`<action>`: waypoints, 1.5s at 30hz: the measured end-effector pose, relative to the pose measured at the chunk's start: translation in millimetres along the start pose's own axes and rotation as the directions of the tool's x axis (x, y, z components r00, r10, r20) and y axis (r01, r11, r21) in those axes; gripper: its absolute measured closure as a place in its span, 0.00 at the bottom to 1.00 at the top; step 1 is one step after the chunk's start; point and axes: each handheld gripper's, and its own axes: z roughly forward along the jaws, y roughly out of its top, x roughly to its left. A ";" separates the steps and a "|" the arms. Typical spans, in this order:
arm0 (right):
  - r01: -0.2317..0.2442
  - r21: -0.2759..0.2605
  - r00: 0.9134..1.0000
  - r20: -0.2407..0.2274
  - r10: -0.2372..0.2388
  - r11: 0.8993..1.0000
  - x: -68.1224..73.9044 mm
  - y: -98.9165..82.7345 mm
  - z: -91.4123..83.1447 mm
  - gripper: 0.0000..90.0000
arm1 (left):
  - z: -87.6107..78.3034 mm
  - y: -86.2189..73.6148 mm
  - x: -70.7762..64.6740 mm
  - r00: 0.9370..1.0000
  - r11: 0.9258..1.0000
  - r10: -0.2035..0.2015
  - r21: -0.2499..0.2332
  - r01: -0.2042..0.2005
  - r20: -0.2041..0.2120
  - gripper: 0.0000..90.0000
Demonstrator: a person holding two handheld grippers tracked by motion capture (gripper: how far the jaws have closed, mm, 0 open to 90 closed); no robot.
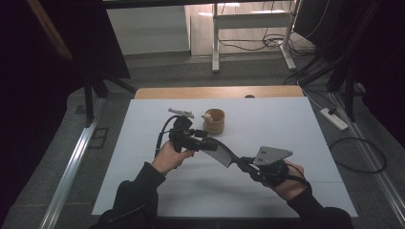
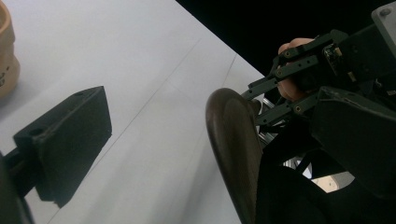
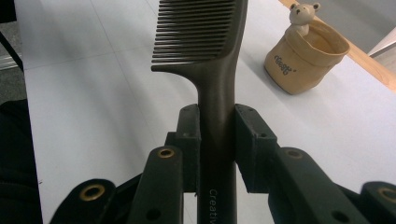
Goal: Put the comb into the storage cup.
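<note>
The right gripper (image 3: 217, 126) clamps the handle of one dark comb (image 3: 205, 42), whose teeth point toward 11 o'clock in the high view, above the white table (image 1: 286, 124). The left gripper (image 1: 203, 143) meets the comb's toothed end, its jaws standing apart with the comb between them, one pad clear of it. One tan pouch-shaped cup (image 1: 214, 121) with one small bear figure (image 3: 303, 16) on its rim sits at 12 o'clock; both forearms rise from 6 o'clock.
</note>
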 end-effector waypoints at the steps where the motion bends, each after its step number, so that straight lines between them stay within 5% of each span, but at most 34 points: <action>1: 0.001 0.000 1.000 0.000 -0.001 1.000 0.1 0.0 0.0 0.80 | -0.1 0.1 -0.2 1.000 1.000 0.001 0.001 -0.001 0.001 0.00; 4: 0.005 -0.001 1.000 0.003 -0.005 1.000 0.1 -0.1 0.3 0.80 | -1.7 -0.1 0.2 1.000 1.000 -0.010 -0.004 0.010 0.017 0.08; 12: 0.013 -0.001 1.000 0.006 -0.013 1.000 0.5 -0.1 0.8 0.80 | -6.3 -0.6 4.8 0.992 0.997 -0.071 -0.006 0.072 0.103 0.52; 19: 0.026 -0.002 1.000 0.010 -0.026 1.000 0.8 0.0 1.0 0.80 | -6.7 -1.3 6.5 0.987 0.994 -0.105 -0.003 0.106 0.126 0.74; 27: 0.032 -0.011 0.999 0.008 -0.032 0.999 1.5 0.3 1.1 0.80 | -8.4 -2.4 10.0 0.978 0.989 -0.143 -0.008 0.146 0.150 0.88; 38: 0.077 -0.013 0.996 0.039 -0.077 0.997 3.5 -0.7 3.0 0.80 | -8.9 -4.2 12.4 0.957 0.977 -0.206 -0.011 0.213 0.206 0.93; 45: 0.081 -0.030 0.995 0.057 -0.079 0.996 3.3 -1.2 2.8 0.75 | -10.9 -2.7 10.6 0.964 0.983 -0.173 -0.029 0.183 0.201 0.93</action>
